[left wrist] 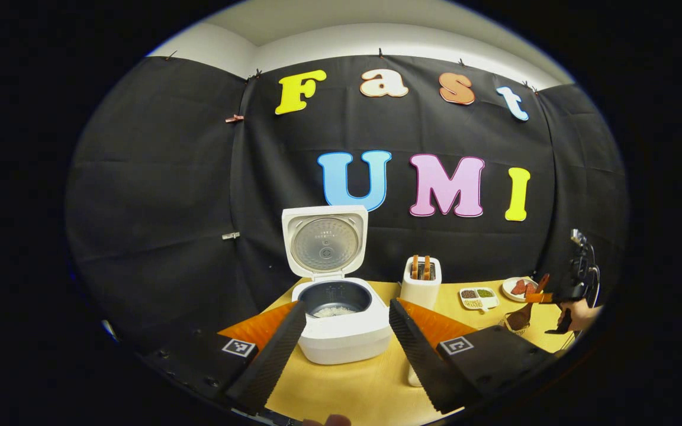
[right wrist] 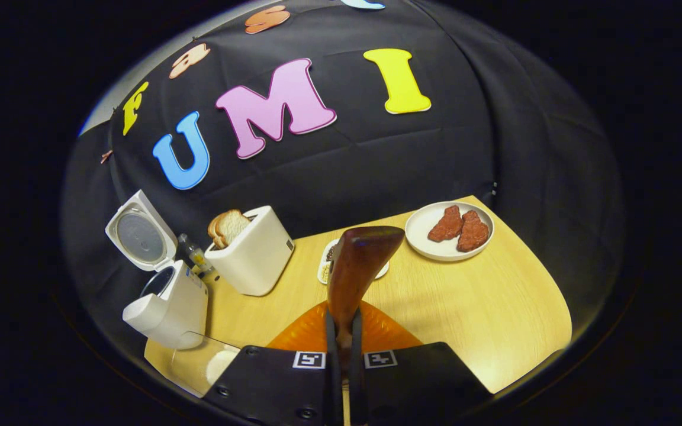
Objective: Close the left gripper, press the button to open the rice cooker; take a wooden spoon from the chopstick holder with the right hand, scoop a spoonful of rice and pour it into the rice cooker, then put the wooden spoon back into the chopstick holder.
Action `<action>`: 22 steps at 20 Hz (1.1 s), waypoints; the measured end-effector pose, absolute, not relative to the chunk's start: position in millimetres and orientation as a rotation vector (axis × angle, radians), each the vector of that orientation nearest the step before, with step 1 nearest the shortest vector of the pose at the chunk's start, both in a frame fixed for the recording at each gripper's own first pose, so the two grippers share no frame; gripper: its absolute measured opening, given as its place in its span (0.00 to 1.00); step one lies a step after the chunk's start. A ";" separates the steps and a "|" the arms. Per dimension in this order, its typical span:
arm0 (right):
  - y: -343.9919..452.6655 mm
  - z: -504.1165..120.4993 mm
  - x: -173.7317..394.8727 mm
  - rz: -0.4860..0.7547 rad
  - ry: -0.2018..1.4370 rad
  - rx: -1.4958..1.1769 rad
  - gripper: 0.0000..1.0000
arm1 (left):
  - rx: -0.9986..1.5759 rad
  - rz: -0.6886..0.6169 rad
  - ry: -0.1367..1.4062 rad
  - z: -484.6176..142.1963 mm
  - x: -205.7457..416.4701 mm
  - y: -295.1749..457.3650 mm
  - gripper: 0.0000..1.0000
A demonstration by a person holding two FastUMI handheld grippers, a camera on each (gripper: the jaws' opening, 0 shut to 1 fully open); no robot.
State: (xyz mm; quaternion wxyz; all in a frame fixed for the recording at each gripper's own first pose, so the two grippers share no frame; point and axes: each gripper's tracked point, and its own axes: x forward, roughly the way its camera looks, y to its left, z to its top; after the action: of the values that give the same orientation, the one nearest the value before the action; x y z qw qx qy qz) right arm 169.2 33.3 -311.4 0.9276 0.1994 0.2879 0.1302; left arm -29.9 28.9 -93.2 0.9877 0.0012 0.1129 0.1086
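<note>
Wooden spoon (right wrist: 357, 266) in right claw (right wrist: 344, 340)

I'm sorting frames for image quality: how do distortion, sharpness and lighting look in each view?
Left gripper view: strong fisheye bending at the edges, the rice cooker sharp and evenly lit, faint glare on its open lid. Right gripper view: the table curves heavily, the wooden spoon close up looks slightly soft, and the plate is crisp.
</note>
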 end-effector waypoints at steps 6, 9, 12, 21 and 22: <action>26.5 -246.4 163.8 0.246 0.486 0.355 0.09 | -0.044 0.163 0.207 -101.0 -24.9 43.6 0.97; 40.1 -214.7 148.7 0.261 0.443 0.327 0.09 | -0.044 0.126 0.206 -103.7 -22.5 53.7 0.97; 70.6 -194.0 125.9 0.298 0.413 0.327 0.09 | -0.047 0.094 0.205 -107.3 -20.5 63.5 0.97; 182.2 -234.4 72.2 0.388 0.468 0.215 0.09 | -0.021 0.022 0.202 -107.7 -20.7 83.5 0.98; 191.5 -245.8 68.3 0.393 0.480 0.172 0.09 | -0.018 0.017 0.204 -108.9 -22.0 84.0 0.98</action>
State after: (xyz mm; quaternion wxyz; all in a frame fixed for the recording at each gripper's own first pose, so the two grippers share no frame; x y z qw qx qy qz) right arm 68.3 191.5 -245.8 0.9487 0.0845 0.2357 0.1929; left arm -22.0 84.0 -108.9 0.9947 -0.0091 0.1020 0.0083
